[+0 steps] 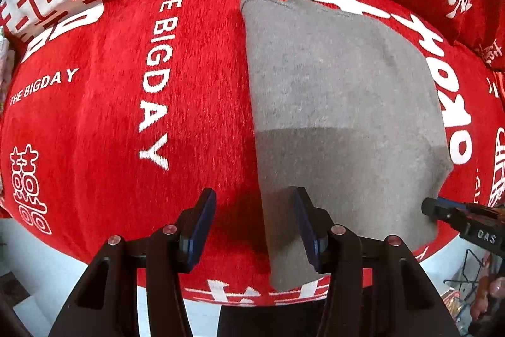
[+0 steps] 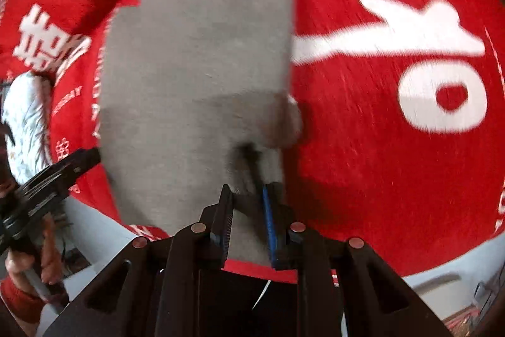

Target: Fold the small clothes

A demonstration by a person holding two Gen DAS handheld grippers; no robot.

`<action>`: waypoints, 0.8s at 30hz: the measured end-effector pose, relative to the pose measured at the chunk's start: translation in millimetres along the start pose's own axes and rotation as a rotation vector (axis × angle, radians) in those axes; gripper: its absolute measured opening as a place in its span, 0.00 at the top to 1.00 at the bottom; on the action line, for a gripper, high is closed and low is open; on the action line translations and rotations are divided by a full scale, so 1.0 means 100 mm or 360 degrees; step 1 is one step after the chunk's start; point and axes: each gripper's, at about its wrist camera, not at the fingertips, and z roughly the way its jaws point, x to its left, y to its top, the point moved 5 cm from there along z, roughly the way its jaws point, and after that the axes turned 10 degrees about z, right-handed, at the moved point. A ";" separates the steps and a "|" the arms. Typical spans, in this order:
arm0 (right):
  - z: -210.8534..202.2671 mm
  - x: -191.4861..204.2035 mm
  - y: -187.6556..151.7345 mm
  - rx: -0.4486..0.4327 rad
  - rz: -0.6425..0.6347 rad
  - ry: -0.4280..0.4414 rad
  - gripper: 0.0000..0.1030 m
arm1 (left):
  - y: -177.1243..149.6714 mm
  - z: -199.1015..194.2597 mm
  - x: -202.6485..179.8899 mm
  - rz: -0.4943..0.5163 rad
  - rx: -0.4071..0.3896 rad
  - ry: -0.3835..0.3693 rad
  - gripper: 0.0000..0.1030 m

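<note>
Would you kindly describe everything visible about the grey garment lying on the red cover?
The grey garment is plain, soft, felt-like knit, folded into a rough rectangle with a stitched hem at its far end. It lies flat on the red cover with white lettering, its near end overhanging the front edge. The right gripper pinches its near right corner, bunching the cloth there. The left gripper stands open astride its left edge, pads not pressing it.
</note>
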 end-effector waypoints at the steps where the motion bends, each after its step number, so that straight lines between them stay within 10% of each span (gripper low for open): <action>1: 0.01 -0.03 0.00 0.0004 0.0019 -0.0009 0.81 | 0.00 -0.01 0.00 0.0001 0.0004 0.0002 0.49; 24: -0.40 0.10 0.01 -0.0037 0.0037 -0.0059 0.79 | -0.08 -0.28 -0.15 0.0042 0.0083 -0.0025 0.49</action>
